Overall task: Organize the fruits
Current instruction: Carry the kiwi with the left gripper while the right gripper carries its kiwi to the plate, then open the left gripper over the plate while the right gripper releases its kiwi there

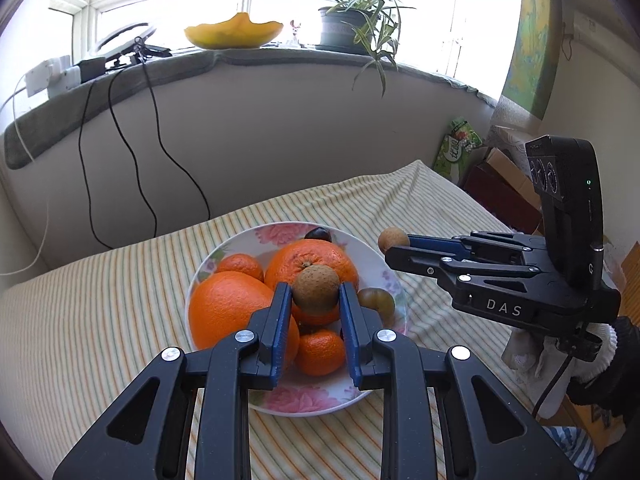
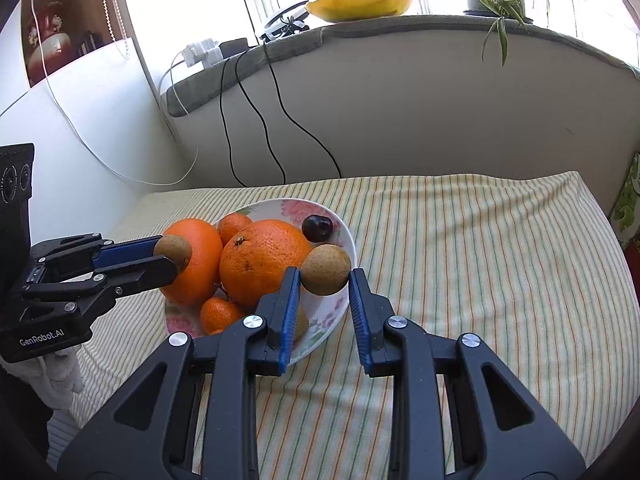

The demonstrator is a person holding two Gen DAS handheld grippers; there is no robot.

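Observation:
A floral plate on the striped cloth holds two big oranges, several small mandarins, a dark cherry and a brownish-green fruit. My left gripper is shut on a brown longan above the plate. My right gripper is shut on a second brown longan over the plate's right edge.
The striped cloth covers the table, with the wall close behind. Black cables hang down from the windowsill. On the sill stand a yellow bowl and a potted plant. Boxes and a green bag stand at the right.

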